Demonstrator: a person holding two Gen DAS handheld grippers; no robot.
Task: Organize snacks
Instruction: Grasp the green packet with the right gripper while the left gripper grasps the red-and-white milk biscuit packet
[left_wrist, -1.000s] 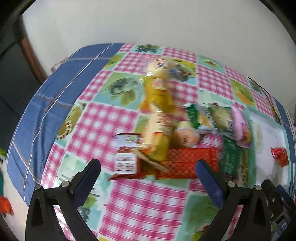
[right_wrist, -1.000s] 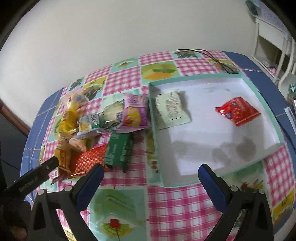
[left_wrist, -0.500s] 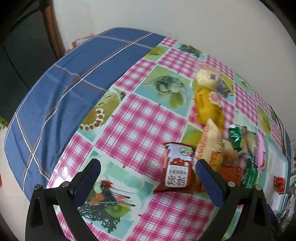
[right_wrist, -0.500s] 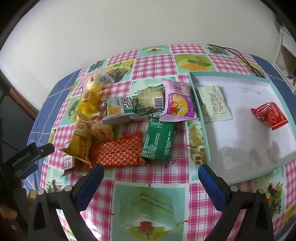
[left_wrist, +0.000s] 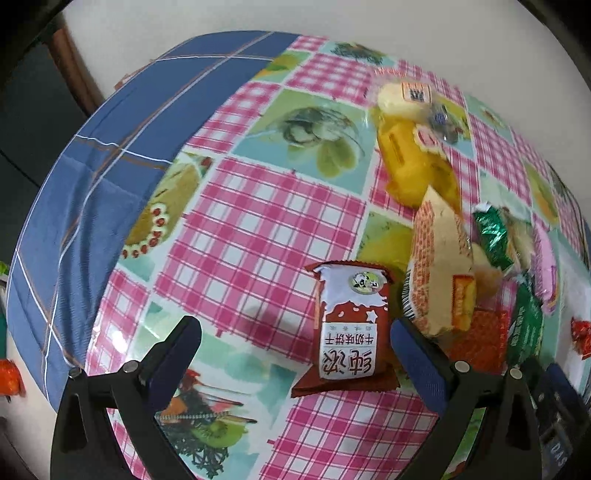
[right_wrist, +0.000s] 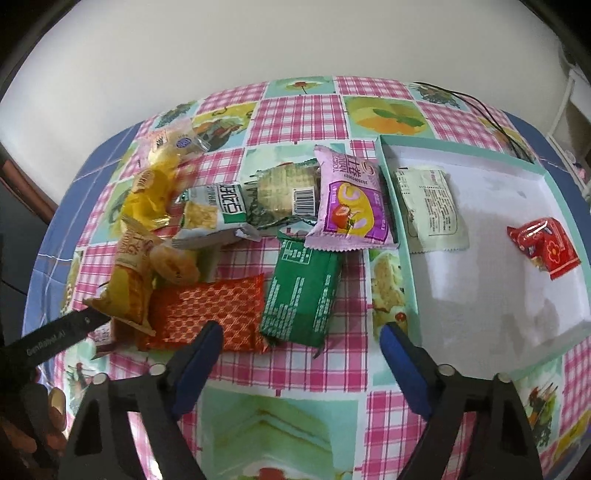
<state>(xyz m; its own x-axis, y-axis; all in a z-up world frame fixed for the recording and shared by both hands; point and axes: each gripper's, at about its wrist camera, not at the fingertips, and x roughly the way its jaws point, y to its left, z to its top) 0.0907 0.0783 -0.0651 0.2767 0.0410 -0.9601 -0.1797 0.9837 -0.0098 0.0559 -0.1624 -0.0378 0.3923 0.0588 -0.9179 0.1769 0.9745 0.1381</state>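
A pile of snack packets lies on the checked tablecloth. My left gripper (left_wrist: 295, 350) is open; a brown and white biscuit packet (left_wrist: 349, 325) lies between its fingers, close to the right finger (left_wrist: 417, 360). A tan packet (left_wrist: 439, 269) and a yellow packet (left_wrist: 413, 158) lie beyond. My right gripper (right_wrist: 301, 363) is open and empty just in front of a green packet (right_wrist: 301, 291) and an orange-red packet (right_wrist: 214, 310). A purple packet (right_wrist: 352, 206) lies behind. The white tray (right_wrist: 399, 236) on the right holds a pale packet (right_wrist: 430, 210) and a red packet (right_wrist: 543, 245).
The table's blue cloth edge (left_wrist: 92, 177) drops off at the left. A black cable (right_wrist: 480, 107) lies at the back right behind the tray. The left gripper's arm (right_wrist: 55, 334) shows at the left of the right wrist view. A wall stands behind the table.
My left gripper has swung left and then closed in on the brown and white packet. My right gripper has moved left from the tray toward the pile and come nearer to the green packet.
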